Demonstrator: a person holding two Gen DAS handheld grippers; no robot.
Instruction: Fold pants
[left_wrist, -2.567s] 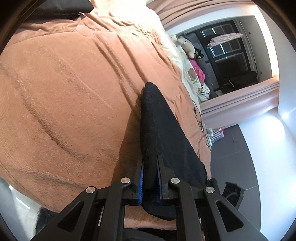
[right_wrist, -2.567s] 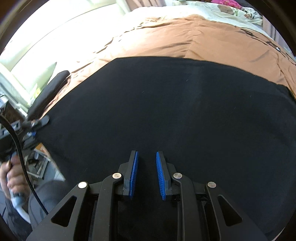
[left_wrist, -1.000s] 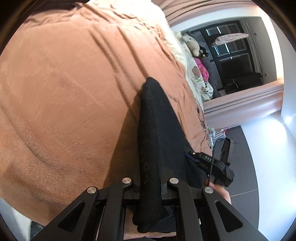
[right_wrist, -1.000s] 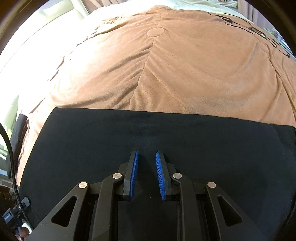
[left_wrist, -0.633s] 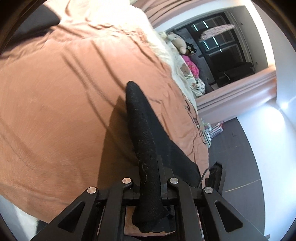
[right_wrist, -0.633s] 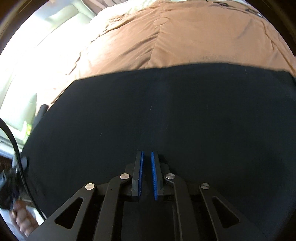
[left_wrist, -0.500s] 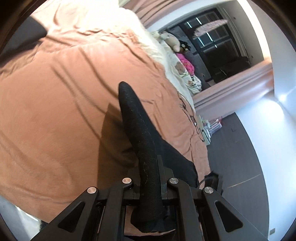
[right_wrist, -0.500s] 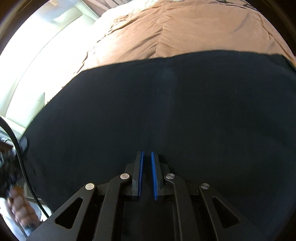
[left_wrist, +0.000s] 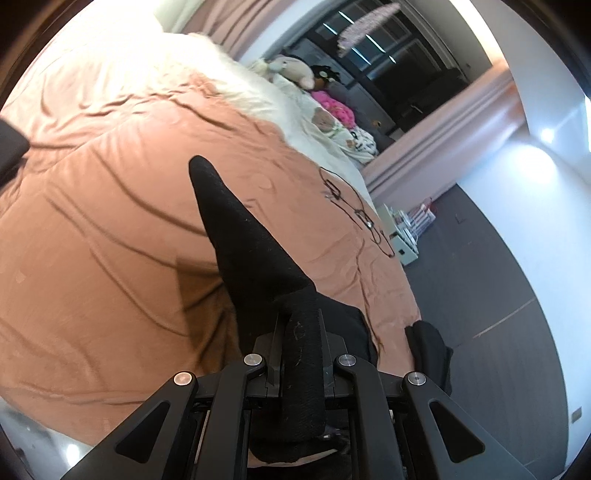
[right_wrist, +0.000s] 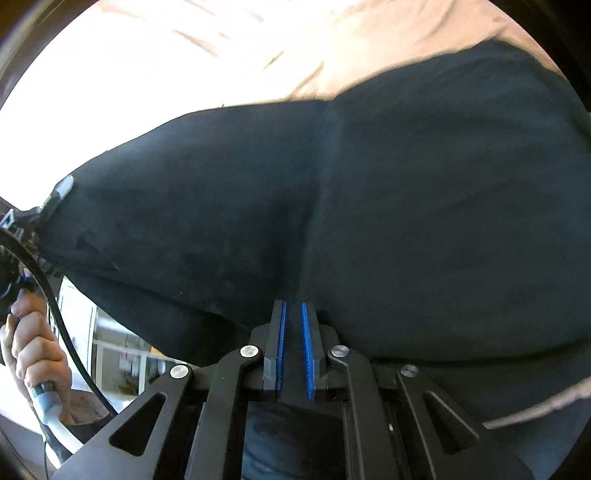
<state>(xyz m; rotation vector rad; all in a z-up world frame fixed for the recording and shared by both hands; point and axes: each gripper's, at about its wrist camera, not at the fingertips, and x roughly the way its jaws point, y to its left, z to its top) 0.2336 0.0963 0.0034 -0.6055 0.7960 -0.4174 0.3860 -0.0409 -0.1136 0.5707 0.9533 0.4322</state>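
We note the left gripper (left_wrist: 301, 354) clenched on a bunched edge of the black pants (left_wrist: 243, 236); the cloth fills the gap between its fingers and hangs below them. From there the pants run as a taut ridge out over the brown blanket (left_wrist: 110, 229), ending in a point toward the middle of the bed, lifted off the blanket along most of that length. In the right wrist view the right gripper (right_wrist: 293, 339) has its blue pads (right_wrist: 281, 343) drawn close, a narrow slot left between them, with dark fabric of the pants (right_wrist: 406, 206) in that slot; we record it as grasping the pants. The pants spread wide across that view. At its left edge a hand (right_wrist: 35, 343) grips a handle
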